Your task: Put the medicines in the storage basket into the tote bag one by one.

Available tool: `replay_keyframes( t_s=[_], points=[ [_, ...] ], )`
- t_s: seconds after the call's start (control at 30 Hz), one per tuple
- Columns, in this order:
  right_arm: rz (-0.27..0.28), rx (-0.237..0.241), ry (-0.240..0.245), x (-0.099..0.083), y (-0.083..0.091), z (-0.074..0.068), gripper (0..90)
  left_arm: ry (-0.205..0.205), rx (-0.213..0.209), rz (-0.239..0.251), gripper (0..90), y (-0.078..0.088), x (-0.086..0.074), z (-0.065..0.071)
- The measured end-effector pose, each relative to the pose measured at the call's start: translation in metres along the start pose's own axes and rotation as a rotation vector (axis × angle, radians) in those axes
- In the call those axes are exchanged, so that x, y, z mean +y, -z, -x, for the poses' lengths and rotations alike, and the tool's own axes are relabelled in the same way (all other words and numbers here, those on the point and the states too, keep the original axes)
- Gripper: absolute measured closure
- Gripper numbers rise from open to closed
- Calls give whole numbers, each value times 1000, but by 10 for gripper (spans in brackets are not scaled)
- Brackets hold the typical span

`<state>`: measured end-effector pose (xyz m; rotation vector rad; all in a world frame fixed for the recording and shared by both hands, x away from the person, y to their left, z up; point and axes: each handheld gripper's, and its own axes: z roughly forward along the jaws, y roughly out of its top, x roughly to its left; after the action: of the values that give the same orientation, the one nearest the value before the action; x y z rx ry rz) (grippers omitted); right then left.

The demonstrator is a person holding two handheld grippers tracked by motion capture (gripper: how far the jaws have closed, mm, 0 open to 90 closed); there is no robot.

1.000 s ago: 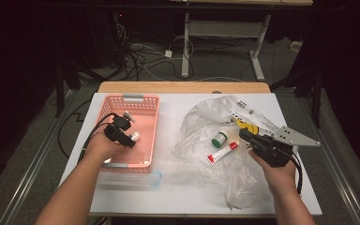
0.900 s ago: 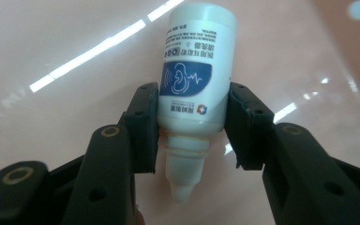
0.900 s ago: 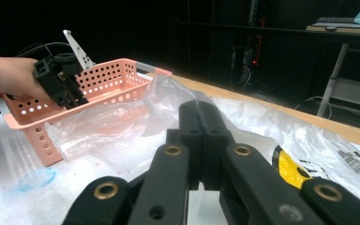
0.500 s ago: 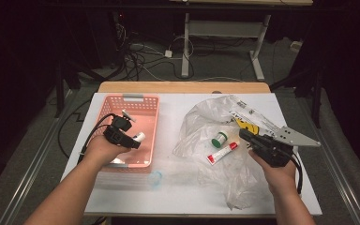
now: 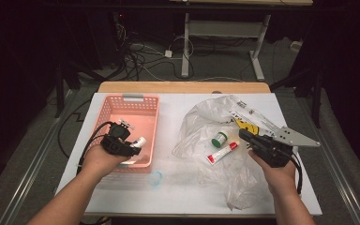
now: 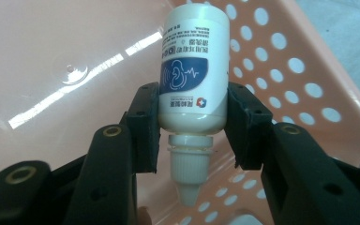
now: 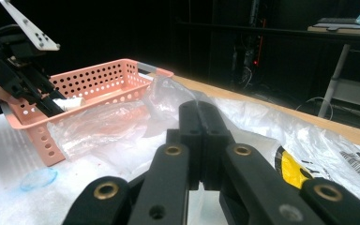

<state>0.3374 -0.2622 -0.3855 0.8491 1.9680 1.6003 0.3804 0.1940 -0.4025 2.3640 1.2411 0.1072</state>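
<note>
My left gripper [image 5: 132, 146] clamps the bottle [image 6: 193, 75] inside the basket [image 5: 143, 99], its near rim just below and open floor ahead. My right gripper [image 7: 200, 123] is clenched empty over the bag [image 5: 201, 123].

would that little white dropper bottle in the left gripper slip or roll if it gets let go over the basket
The white dropper bottle looks like smooth, glossy plastic, so it could slip in the left gripper. It is round, so it would probably roll once dropped, but the pink basket has walls that should stop it. It seems light for its size.
</note>
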Motion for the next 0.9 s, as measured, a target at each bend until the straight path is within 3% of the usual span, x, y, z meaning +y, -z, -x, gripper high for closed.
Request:
replay_keyframes(
  t_s=[0.53, 0.7, 0.9],
  points=[
    [-5, 1, 0, -1, -2, 0, 900, -70, -12, 88, 578, 16, 2, 30],
    [-6, -1, 2, -2, -3, 0, 900, -87, -13, 138, 578, 22, 3, 39],
    [-7, 1, 3, -2, -3, 0, 900, -118, -50, 195, 579, 30, 3, 54]
  ],
)
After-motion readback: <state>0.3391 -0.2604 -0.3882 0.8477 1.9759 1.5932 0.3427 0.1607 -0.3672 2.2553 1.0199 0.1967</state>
